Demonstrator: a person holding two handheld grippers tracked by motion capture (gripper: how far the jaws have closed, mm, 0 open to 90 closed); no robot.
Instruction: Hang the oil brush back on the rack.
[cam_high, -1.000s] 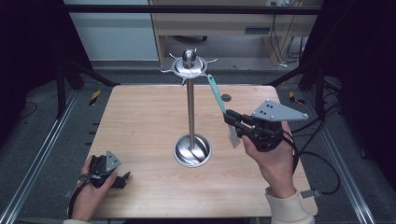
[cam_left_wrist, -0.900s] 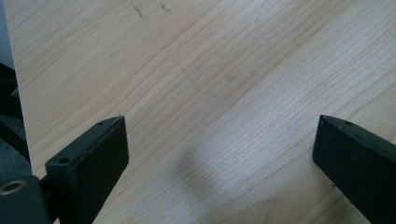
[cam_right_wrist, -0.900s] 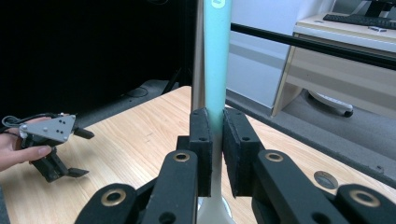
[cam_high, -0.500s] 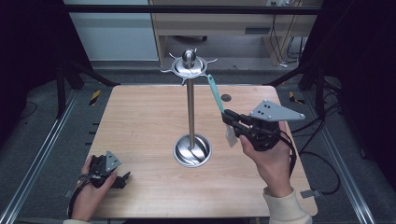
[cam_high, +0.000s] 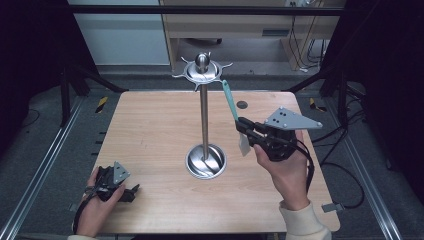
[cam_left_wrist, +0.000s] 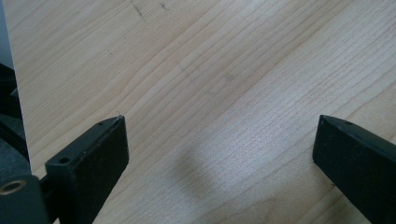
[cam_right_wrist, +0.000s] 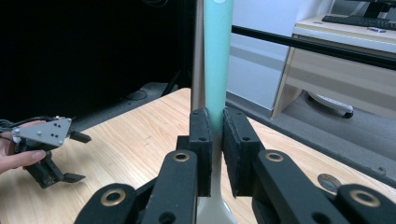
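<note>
Hands low at the near edge of the table (cam_high: 150, 120). Left gripper (cam_high: 131, 192) rests on the wood at the near-left corner, jaws spread wide with bare wood between them (cam_left_wrist: 219, 140), touching nothing else.

Right gripper (cam_high: 243, 126) is held up over the right half of the table, jaws pinched on a spatula (cam_high: 230, 100). In the right gripper view the pads clamp the teal handle (cam_right_wrist: 217, 56), which stands upright between them; its pale blade hangs below the jaws. From above, the handle slants up toward the top of the stand (cam_high: 204, 115), its tip just beside one of the hooks at the crown (cam_high: 202, 70); whether it touches, I cannot tell.

Stand's round base (cam_high: 205, 161) sits mid-table, pole upright. Open wood all round the base, widest on the left side between stand and left gripper. Small dark disc (cam_high: 242, 105) lies near the far edge. Right edge runs close under the right hand.
</note>
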